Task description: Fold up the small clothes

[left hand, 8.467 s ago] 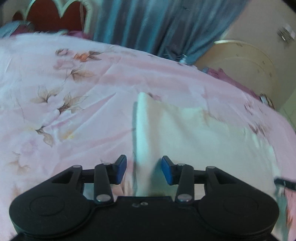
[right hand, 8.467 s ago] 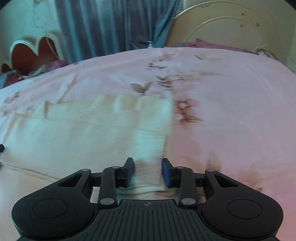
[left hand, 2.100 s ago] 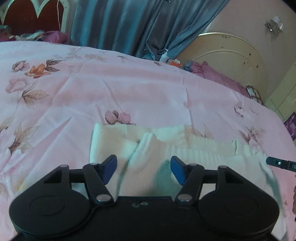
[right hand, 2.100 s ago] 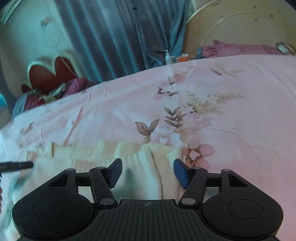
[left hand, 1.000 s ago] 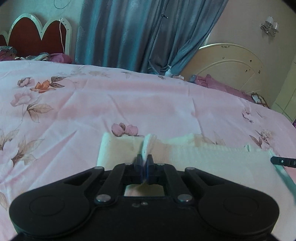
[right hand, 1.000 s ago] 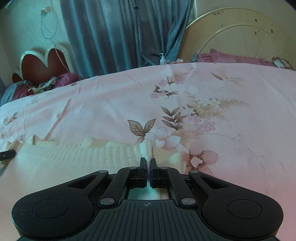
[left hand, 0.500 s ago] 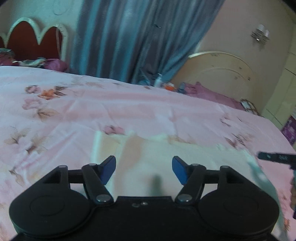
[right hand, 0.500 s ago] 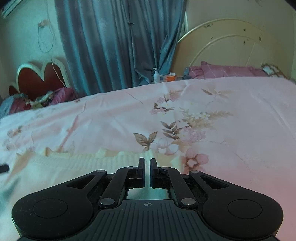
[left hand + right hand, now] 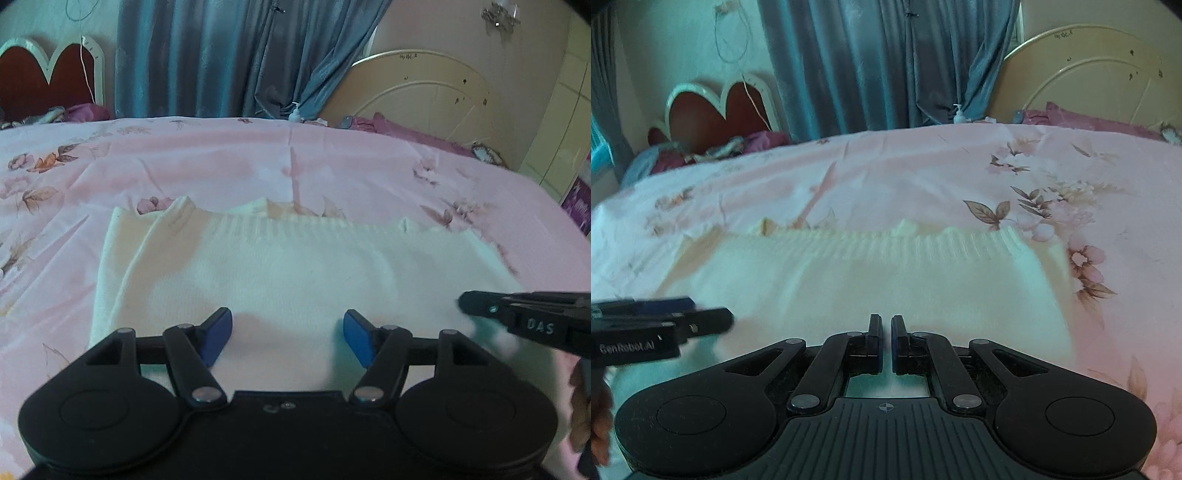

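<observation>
Your left gripper [image 9: 288, 338] is released, its blue pads wide apart above the cream sweater [image 9: 295, 273], which lies folded flat on the pink flowered bedspread [image 9: 221, 162]. Your right gripper [image 9: 885, 341] is clenched with nothing between its pads.

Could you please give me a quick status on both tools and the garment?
Left tool open, empty. Right tool shut, nothing gripped. Cream knit garment lies folded flat on the pink floral bedspread. Nothing in the way.
</observation>
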`<state>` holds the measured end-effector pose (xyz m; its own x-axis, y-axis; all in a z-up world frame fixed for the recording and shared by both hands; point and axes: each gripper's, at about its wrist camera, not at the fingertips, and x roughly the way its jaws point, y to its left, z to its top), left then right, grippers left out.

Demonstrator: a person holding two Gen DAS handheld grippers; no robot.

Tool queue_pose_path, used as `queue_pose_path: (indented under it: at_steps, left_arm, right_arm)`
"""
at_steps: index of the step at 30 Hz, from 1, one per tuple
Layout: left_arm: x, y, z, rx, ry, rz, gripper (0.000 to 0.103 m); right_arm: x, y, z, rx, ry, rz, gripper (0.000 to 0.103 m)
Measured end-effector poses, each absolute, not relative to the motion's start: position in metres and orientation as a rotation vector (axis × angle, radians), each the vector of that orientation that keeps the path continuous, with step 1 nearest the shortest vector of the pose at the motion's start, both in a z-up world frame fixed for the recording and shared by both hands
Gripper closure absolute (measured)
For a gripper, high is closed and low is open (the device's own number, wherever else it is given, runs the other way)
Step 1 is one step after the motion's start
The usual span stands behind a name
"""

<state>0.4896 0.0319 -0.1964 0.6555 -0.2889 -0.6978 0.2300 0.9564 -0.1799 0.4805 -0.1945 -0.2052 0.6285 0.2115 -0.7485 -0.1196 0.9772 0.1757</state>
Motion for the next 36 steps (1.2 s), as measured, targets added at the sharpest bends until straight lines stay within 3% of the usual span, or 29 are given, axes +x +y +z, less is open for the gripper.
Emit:
queue_pose_path:
  at_steps: [13,25,26,27,28,29,36]
  left_arm:
    - [0.485,0.034,-0.193,-0.033,0.813,-0.281,0.037]
    - [0.429,0.033,-0.180,-0.067,0.833,-0.311,0.038]
    - [0.425,0.032,-0.184,-0.063,0.844,-0.310,0.038]
    - [0.422,0.031,-0.188,-0.057,0.853,-0.304,0.038]
    - [0.418,0.032,-0.193,-0.051,0.860,-0.296,0.039]
    - [0.415,0.033,-0.195,-0.046,0.860,-0.290,0.039]
    - [0.402,0.044,-0.197,-0.011,0.863,-0.293,0.039]
  right_arm:
    - [0.460,-0.263,-0.205,0.074,0.876,0.042,0.100]
    - [0.415,-0.197,-0.177,0.090,0.856,0.283,0.098]
    - [0.412,-0.190,-0.180,0.087,0.867,0.302,0.095]
    - [0.408,-0.184,-0.183,0.078,0.874,0.315,0.076]
    - [0.403,-0.180,-0.186,0.062,0.871,0.322,0.038]
    - [0.397,-0.177,-0.189,0.042,0.856,0.321,0.027]
    - [0.369,-0.200,-0.204,-0.017,0.893,0.245,0.025]
